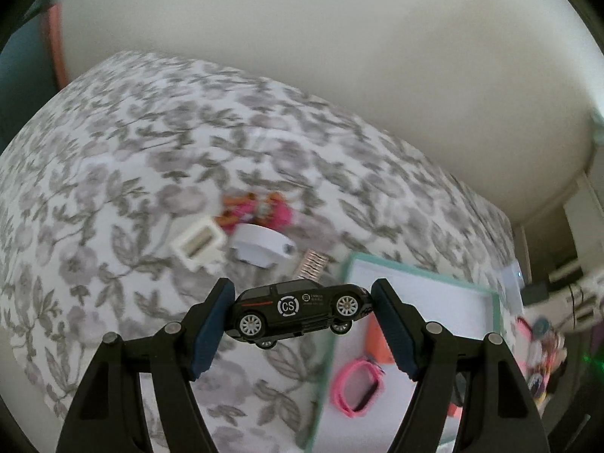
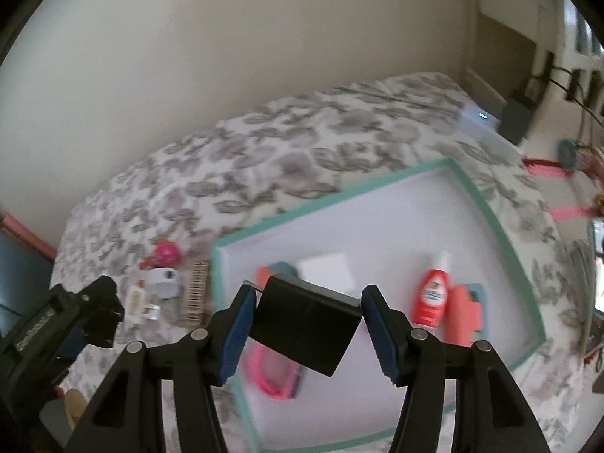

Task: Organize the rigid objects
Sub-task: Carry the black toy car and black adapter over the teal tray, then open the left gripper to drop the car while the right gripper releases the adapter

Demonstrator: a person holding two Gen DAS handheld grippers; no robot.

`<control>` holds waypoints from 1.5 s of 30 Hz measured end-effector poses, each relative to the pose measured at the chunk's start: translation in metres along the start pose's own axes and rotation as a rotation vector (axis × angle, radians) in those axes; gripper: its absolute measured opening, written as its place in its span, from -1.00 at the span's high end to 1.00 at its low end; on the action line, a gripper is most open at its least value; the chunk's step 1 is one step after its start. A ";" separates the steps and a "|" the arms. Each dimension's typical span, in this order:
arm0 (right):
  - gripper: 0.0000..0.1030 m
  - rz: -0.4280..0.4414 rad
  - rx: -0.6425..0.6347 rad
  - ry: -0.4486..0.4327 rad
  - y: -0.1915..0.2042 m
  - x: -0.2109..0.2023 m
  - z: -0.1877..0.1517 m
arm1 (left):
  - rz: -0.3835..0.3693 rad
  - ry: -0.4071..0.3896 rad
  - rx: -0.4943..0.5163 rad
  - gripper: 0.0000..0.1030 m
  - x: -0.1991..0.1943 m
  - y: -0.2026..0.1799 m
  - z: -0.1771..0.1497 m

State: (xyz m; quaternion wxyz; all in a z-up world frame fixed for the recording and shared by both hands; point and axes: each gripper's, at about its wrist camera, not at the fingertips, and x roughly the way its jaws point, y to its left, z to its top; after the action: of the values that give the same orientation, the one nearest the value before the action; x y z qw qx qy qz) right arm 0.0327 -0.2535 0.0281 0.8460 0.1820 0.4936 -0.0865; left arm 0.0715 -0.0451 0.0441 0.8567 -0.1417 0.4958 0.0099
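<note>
In the left wrist view, a black toy car (image 1: 300,311) is held lengthwise between the pads of the left gripper (image 1: 302,324), nose against one pad and tail against the other, so that it cannot turn. It is carried in the air above the flowered bedcover (image 1: 113,188), just beside the green rim of the tray (image 1: 422,270), probably to be put inside. A white adapter (image 1: 198,247), a white round part (image 1: 262,249) and a pink toy (image 1: 264,209) lie on the cover; these are blurred, and a pink band (image 1: 358,385) in the tray is partly hidden by a finger.

In the right wrist view, a black square block (image 2: 305,324) is clamped between the pads of the right gripper (image 2: 304,334), above the tray, where a red bottle (image 2: 430,294) already lies. What the block is cannot be told. The left gripper is cut off at the edge.
</note>
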 end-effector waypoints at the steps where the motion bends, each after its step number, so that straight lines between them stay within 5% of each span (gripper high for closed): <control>1: -0.18 -0.011 0.014 0.006 -0.007 0.002 0.000 | -0.003 0.001 0.016 -0.47 0.001 -0.005 -0.002; 19: -0.19 -0.108 0.167 -0.040 -0.080 -0.001 0.017 | -0.060 0.142 0.213 -0.47 0.042 -0.085 -0.045; 45: -0.19 -0.135 0.156 0.045 -0.086 0.033 0.008 | -0.013 0.174 0.264 -0.48 0.060 -0.088 -0.051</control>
State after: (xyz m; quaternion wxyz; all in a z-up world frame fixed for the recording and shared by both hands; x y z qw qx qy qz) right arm 0.0280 -0.3343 -0.0162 0.8102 0.2156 0.5153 -0.1774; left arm 0.0729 -0.1494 -0.0108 0.8218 -0.0316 0.5642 -0.0734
